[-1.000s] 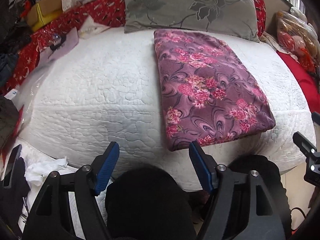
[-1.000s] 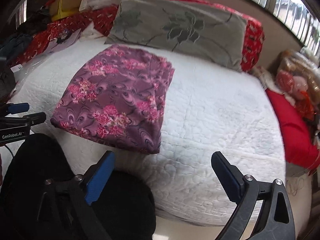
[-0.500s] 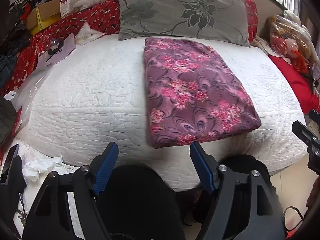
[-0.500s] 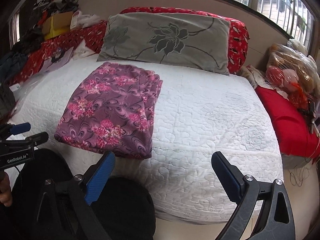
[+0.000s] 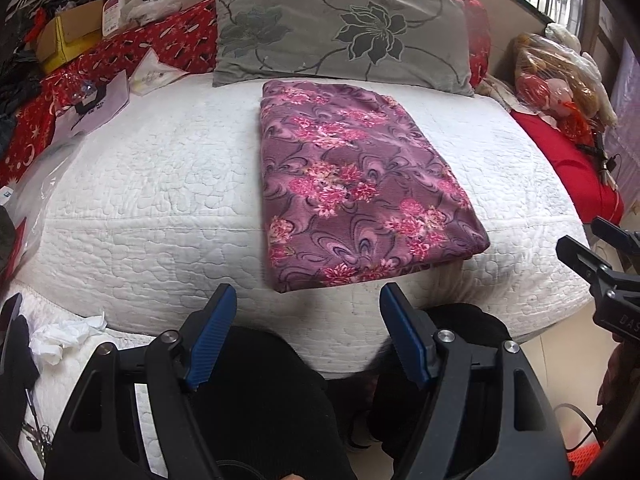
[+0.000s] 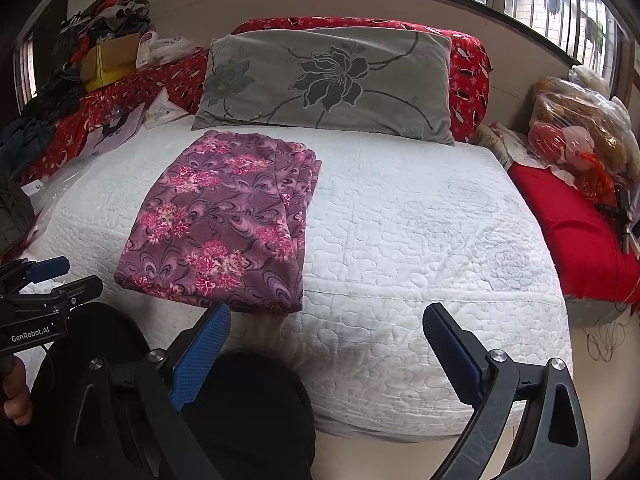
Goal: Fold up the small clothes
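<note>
1. Floral garment (image 5: 356,192) front and centre: a purple cloth with pink flowers, folded into a neat rectangle and lying flat on the white quilted bed (image 5: 152,184).
2. Its far edge sits just short of the grey pillow (image 5: 340,36) with the dark flower print; its near edge reaches close to the front edge of the mattress.
3. From the right wrist view, the stacked folded layers show along the garment's right side.
4. Left gripper (image 5: 308,332) hangs in front of the bed, blue pads spread wide with nothing between them; it touches neither cloth nor quilt.
5. Right gripper (image 6: 328,352) is likewise released, jaws far apart and empty, off the mattress edge and to the right of the garment.
6. Each gripper peeks into the other's view: the right one at the right edge of the left camera, the left one at the left edge of the right camera.
7. Black-clad knees (image 5: 256,400) of the person fill the space below both grippers.
8. Red patterned bedding (image 5: 168,40) runs behind the pillow, a yellow box (image 5: 68,36) among clutter at far left, and a red cushion (image 6: 580,224) lies to the right of the bed.
</note>
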`<state>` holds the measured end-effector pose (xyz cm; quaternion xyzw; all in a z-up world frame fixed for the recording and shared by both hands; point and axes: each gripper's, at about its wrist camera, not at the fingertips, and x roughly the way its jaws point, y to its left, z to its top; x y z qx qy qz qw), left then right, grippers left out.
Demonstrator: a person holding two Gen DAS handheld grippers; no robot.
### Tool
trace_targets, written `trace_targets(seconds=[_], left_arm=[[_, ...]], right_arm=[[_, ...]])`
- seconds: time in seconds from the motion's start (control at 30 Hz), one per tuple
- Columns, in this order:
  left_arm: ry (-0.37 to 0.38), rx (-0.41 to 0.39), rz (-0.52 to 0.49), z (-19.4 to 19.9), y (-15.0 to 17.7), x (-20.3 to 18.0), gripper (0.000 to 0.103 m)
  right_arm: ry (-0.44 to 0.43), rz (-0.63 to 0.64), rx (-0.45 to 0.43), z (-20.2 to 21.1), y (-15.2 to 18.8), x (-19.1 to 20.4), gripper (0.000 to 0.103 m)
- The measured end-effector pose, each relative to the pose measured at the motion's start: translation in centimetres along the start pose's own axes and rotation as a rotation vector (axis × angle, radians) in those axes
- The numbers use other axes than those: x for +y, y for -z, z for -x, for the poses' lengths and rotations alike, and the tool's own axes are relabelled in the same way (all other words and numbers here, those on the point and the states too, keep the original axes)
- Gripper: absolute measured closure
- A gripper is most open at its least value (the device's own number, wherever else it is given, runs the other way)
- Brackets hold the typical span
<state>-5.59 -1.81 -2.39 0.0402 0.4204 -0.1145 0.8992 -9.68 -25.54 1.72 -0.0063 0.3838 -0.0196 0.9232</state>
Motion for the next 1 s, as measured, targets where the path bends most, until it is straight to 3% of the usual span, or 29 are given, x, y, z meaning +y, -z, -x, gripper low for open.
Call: trace_targets(seconds=[1.0], left_arm=[[-0.038,-0.059,-0.064,1.5,0.4,-2.3,0.028]], right_arm=[[-0.001,0.000,-0.009,0.5,-0.1,0.3,0.005]])
